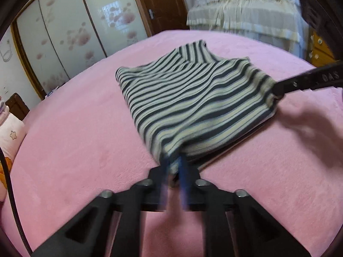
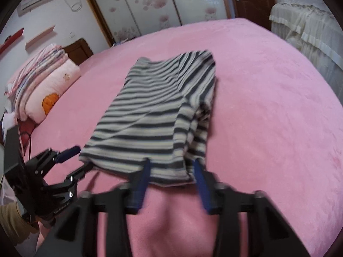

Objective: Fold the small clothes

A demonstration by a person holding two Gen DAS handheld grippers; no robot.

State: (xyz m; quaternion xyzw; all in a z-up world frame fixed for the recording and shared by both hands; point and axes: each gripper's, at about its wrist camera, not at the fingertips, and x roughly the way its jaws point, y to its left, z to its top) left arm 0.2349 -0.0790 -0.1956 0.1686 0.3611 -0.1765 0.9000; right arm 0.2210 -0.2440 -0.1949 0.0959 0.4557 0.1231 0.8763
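Clearly the striped garment (image 1: 193, 98) is partway through a fold — it lies near the middle of the pink bed cover (image 1: 75, 139), its far part flat, its near edge raised off the bedding by both tools. One sleeve (image 2: 199, 98) is tucked along its side, so the piece already reads as a narrow rectangle.

At one near corner the left gripper (image 1: 174, 167) is clamped on the hem, its blue pads pinched tight around the cloth. At the other near corner the right gripper (image 2: 171, 171) has the striped edge bunched between its blue fingers (image 2: 142, 180); though these look set apart in its own view, I judge it closed on the fabric. Holding both corners keeps the edge taut and square — probably for carrying it over toward the far end.

Readable writing is scant: pale letters "DAS" on the right tool's black arm (image 1: 310, 79). Beyond stand floral wardrobe doors (image 1: 81, 27) and stacked bedding (image 2: 42, 81).
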